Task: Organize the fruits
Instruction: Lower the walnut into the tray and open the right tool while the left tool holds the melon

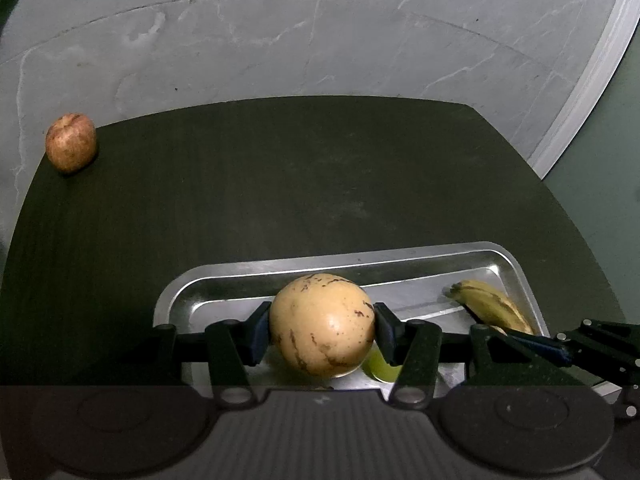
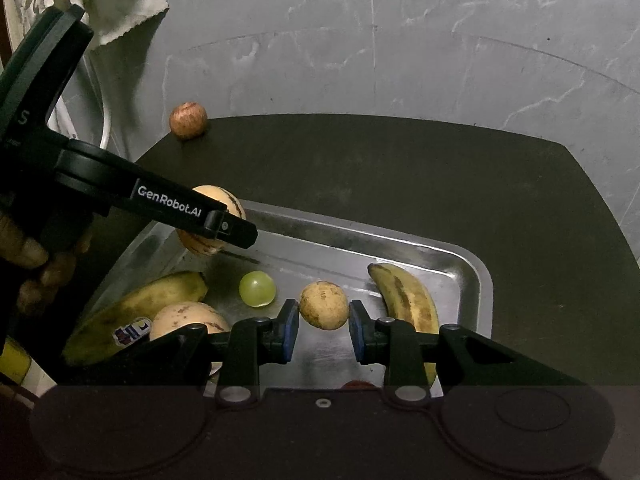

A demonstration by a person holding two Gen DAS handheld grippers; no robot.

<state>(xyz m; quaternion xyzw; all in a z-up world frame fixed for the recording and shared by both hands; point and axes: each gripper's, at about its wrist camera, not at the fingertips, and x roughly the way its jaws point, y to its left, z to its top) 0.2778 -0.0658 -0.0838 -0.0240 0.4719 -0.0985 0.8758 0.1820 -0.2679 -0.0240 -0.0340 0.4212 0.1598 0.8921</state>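
My left gripper (image 1: 320, 322) is shut on a round tan fruit with brown streaks (image 1: 322, 324), held just above the steel tray (image 1: 280, 267). The right wrist view shows this same fruit (image 2: 236, 204) partly behind the left gripper's finger. Between the pads of my right gripper (image 2: 324, 322) sits a small tan fruit (image 2: 324, 305), gripped at the fingertips over the tray (image 2: 476, 276). The tray holds a short banana (image 2: 408, 300), a long stickered banana (image 2: 132, 312), a second streaked tan fruit (image 2: 184, 320) and a green grape (image 2: 257, 289). A red apple (image 1: 71, 142) stands alone at the table's far left corner.
The dark table (image 1: 300, 184) stands against a grey marbled wall. A white cloth (image 2: 120, 4) hangs at the upper left of the right wrist view. A person's hand (image 2: 28, 256) grips the left tool. Something red (image 2: 358, 384) peeks out below the right gripper's fingers.
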